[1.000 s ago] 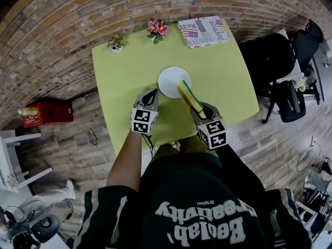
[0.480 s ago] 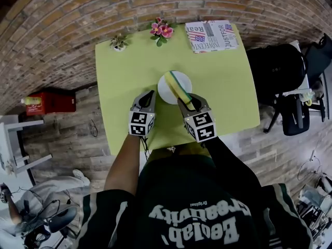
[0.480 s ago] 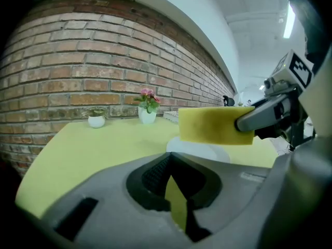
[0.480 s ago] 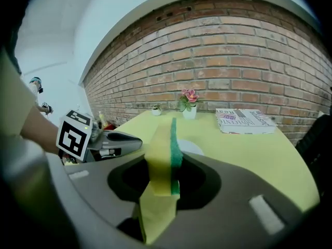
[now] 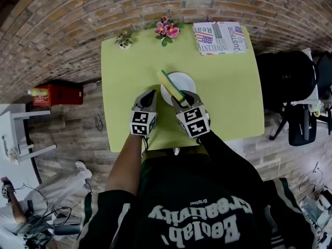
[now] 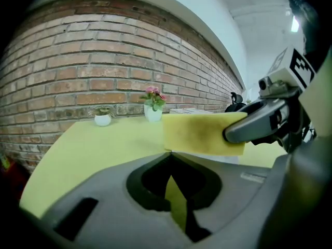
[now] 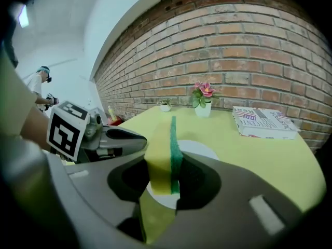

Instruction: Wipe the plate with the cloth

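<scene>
1. Your right gripper (image 5: 182, 100) is clenched on the cloth (image 5: 171, 84), a sponge-like pad held on edge, its long axis reaching over the plate's left rim.
2. The plate (image 5: 187, 82) sits mid-table (image 5: 228, 92), just ahead of that gripper. Your left gripper (image 5: 150, 94), closed and empty, is beside it.
3. Only the left gripper view shows the cloth's broad yellow face.

There are one table (image 5: 228, 87), one plate (image 5: 185, 80), one cloth (image 5: 170, 85), two potted plants (image 5: 124, 39) (image 5: 167, 29) and one newspaper (image 5: 220, 37).

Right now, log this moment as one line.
right tool: shut on sponge | sponge: over left side of plate | left tool: shut, empty, beside plate
</scene>
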Demonstrator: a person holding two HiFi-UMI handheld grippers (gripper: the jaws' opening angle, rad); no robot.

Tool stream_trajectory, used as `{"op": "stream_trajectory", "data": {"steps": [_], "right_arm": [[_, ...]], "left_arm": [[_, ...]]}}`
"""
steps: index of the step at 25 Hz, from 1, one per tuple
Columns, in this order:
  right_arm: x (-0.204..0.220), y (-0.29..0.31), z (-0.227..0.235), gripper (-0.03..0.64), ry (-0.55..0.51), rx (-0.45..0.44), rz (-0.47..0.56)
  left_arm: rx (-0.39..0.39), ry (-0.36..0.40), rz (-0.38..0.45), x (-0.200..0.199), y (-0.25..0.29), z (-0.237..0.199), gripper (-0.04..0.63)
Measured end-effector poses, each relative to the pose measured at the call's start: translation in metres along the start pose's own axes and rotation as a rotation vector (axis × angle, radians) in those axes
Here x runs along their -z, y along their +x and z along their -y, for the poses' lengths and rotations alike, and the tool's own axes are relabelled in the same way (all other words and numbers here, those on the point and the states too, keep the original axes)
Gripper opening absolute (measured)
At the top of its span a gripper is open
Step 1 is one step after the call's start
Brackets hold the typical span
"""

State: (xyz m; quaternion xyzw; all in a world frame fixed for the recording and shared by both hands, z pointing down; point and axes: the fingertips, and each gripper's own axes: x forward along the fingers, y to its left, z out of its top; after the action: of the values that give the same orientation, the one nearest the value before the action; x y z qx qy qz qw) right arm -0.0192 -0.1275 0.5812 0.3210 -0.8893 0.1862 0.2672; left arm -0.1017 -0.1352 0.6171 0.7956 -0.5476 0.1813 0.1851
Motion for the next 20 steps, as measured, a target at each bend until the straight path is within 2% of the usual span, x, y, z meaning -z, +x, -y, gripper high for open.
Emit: {"op": "stream_trajectory", "data": {"steps": [9, 20], "right_arm": [[0.011, -0.006, 0.01, 0.135, -0.025, 0.037, -0.011], [0.022, -0.028, 0.057, 0.133, -0.039, 0.164, -0.029]], "left_arm": [[0.007, 0.001, -0.007, 0.002, -0.001, 0.001, 0.002], [0.019, 0.008, 0.014, -0.001, -0.002, 0.001, 0.002]]}}
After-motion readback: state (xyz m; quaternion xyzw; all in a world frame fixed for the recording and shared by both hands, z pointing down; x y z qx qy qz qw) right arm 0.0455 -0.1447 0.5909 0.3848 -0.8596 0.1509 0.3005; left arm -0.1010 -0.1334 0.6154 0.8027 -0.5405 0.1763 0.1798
